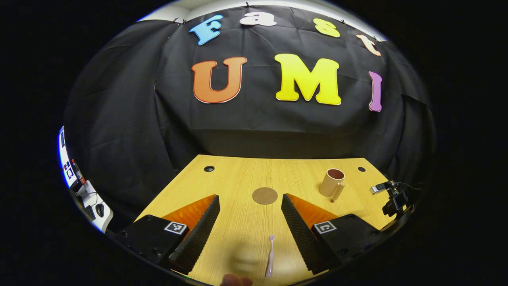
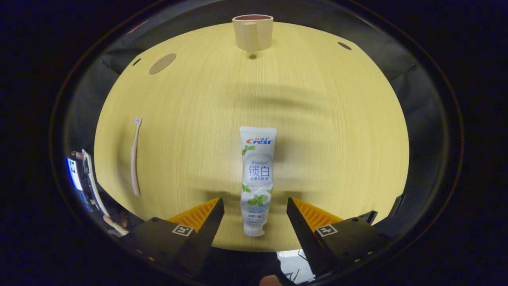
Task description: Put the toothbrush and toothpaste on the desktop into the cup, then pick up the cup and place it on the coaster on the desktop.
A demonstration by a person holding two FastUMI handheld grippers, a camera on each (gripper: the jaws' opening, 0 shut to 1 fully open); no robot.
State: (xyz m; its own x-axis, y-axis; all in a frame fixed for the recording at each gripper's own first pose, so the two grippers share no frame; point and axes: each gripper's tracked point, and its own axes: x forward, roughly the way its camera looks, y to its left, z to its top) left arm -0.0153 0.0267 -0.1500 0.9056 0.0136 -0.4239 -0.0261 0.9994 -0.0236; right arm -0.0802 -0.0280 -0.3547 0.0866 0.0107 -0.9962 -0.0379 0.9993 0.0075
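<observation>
1. Step in hand: the first one, by my reading. Nothing is in the mug (image 1: 332, 182) yet, and both sets of tongs are lined up over their items, none grasped.
2. The left tongs (image 1: 250, 222) stand apart above the worktop (image 1: 238, 178), with the toothbrush (image 1: 270, 255) lying between the fingers at the near edge, head pointing away towards the coaster (image 1: 264, 195).
3. The right tongs (image 2: 255, 216) are also apart, straddling the cap end of the toothpaste tube (image 2: 257, 178), which lies flat, cap nearest the camera, crimped end towards the mug (image 2: 253, 31).
4. Next move, as I judge it: lower each set of tongs and close across the item's narrow width, then lift and tip it upright over the mug's mouth.
5. Looks: the toothbrush is slim and pale pink with a small head, so a low, centred pinch is needed. The tube is white with blue and green print, soft-looking and rather full, likely to give under pressure.
6. The mug is beige with a darker inside, upright at the far right of the worktop, handle turned towards the cameras, well apart from the round brown coaster.
</observation>
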